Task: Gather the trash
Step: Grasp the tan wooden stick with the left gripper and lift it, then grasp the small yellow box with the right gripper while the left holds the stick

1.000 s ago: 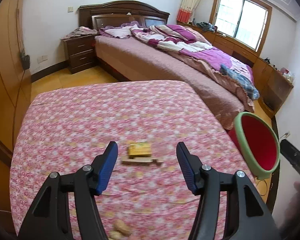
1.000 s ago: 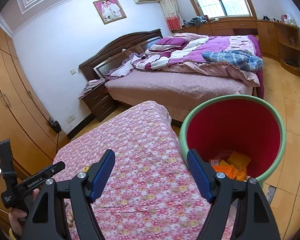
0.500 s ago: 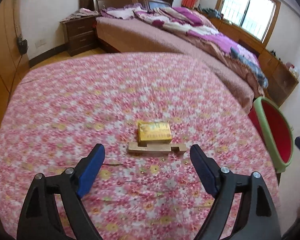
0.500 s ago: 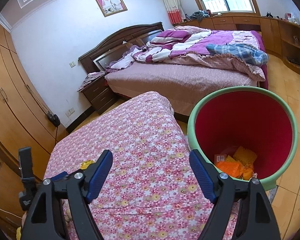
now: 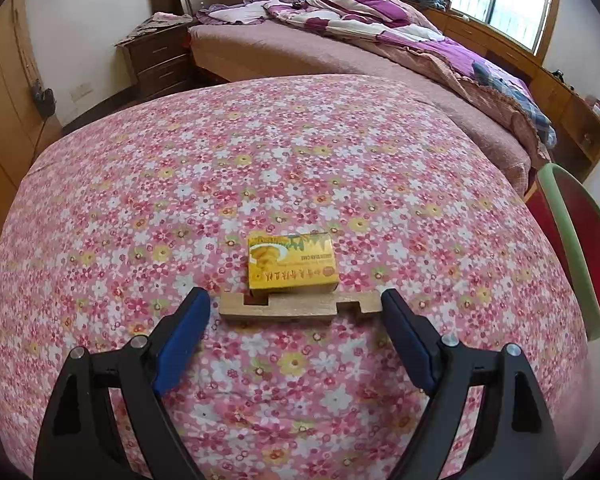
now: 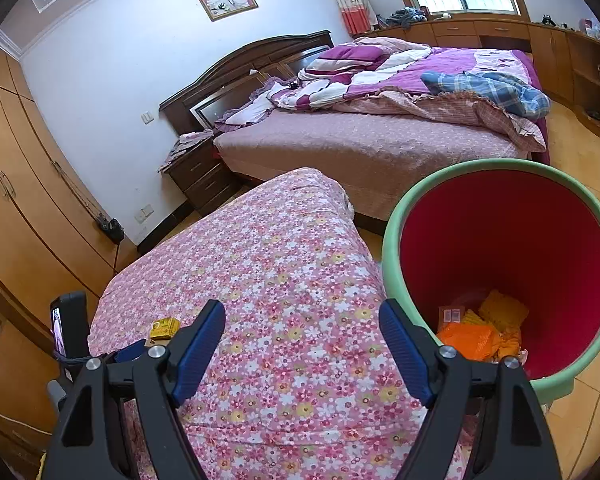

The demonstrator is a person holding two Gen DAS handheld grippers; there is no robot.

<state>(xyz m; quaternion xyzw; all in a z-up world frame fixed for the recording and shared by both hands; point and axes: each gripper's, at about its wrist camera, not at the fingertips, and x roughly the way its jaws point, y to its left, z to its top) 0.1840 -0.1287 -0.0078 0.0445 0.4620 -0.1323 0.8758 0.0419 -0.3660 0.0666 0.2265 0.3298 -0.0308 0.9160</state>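
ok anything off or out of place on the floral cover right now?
Two things sit on the floral cover: a yellow box and a notched wooden strip lying flat against its near side. Both intact, nothing spilled. The bin stands upright beside the cover with wrappers already inside.

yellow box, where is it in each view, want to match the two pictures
Left wrist view: the yellow box lies at centre on the flowered cloth, just beyond the wooden strip.
Right wrist view: the same box is small at lower left, near the cloth's edge.
Shared landmark: the red bin with a green rim.
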